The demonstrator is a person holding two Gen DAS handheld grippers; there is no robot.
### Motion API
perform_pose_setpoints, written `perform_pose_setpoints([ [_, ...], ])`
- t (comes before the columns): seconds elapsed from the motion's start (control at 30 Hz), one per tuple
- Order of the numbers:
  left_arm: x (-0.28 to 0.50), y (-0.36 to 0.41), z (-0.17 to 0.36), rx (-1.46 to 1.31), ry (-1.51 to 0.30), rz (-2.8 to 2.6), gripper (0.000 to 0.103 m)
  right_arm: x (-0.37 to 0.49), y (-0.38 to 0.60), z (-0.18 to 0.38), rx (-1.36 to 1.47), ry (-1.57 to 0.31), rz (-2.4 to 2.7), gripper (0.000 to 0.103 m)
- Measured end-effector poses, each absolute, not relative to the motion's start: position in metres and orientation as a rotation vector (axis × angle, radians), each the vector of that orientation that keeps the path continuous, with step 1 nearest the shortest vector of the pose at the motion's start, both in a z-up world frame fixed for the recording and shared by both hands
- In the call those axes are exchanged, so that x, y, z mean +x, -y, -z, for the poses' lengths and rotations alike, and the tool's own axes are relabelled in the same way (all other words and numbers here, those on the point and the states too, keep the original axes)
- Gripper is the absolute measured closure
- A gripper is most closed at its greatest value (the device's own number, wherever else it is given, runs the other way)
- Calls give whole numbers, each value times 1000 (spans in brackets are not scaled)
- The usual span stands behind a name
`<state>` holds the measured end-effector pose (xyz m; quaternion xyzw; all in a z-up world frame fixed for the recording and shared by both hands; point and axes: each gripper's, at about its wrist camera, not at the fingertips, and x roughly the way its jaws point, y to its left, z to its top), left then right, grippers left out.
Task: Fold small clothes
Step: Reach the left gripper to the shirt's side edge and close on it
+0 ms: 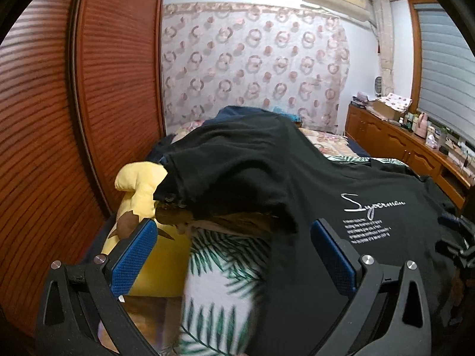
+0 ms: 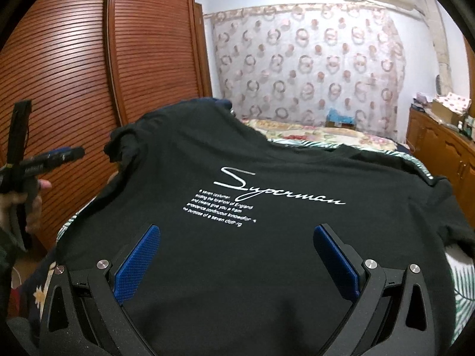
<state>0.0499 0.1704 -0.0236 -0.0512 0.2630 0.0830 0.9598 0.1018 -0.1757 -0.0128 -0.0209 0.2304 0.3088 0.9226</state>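
Spread over the bed ahead of both grippers: a black T-shirt (image 2: 267,237), soft matte knit, with white looping script and small block lettering (image 2: 237,195) on the chest. Left gripper (image 1: 234,255) held wide open, nothing between its blue, finely dimpled pads (image 1: 133,261); the shirt's rumpled sleeve (image 1: 190,178) draped just ahead, the shirt's edge lying between the pads toward the right one. Under it, a white sheet (image 1: 219,267) printed with green palm fronds; ahead to the left, a plump yellow plush toy (image 1: 139,184) against a ribbed reddish wooden wardrobe (image 1: 112,89). Right gripper (image 2: 237,264) likewise spread open over the shirt's lower front, gripping nothing, black fabric filling the gap. Far left of it, a hand (image 2: 29,207) around the other tool's dark handle.
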Motion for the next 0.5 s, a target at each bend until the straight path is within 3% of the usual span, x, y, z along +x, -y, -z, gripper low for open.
perform_pose_setpoints([
  [0.13,74,-197,24,-146,-573,-159,4,118,176,8,-20,-485,-660,2],
  [0.5,132,-243,13,-219,-623,-161,33,136,152,13,-59,-499,-680,2],
])
